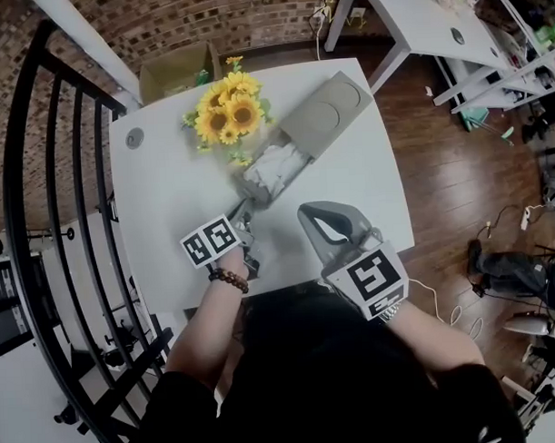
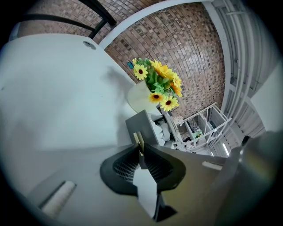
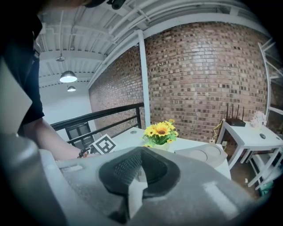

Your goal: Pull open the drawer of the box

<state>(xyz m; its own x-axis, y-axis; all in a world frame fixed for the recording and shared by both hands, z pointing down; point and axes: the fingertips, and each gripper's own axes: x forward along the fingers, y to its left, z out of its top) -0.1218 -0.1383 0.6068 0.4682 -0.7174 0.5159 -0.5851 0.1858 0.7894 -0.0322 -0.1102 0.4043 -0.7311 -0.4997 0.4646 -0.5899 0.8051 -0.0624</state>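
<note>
**Left gripper (image 2: 140, 152) clamped on the drawer (image 1: 271, 171)**

The left gripper's jaws were pinched on the thin pull tab (image 2: 138, 140) at the drawer's front. The drawer stood drawn out of the grey box (image 1: 324, 114) toward the table's (image 1: 167, 193) middle, its white contents showing. The box lay by the far edge, beside sunflowers (image 1: 228, 113). The right gripper (image 3: 140, 172), jaws together and empty, hung near the near edge.

Sunflowers (image 1: 226, 113) stand on the white counter (image 1: 159, 202) just beyond the left tongs (image 1: 244, 211). Farther past them a cardboard box (image 1: 177, 72) sits by the brick wall (image 1: 162, 25). A black railing (image 1: 10, 198) runs to their left; another white table (image 1: 425, 25) stands well beyond the right tongs (image 1: 308, 210).
</note>
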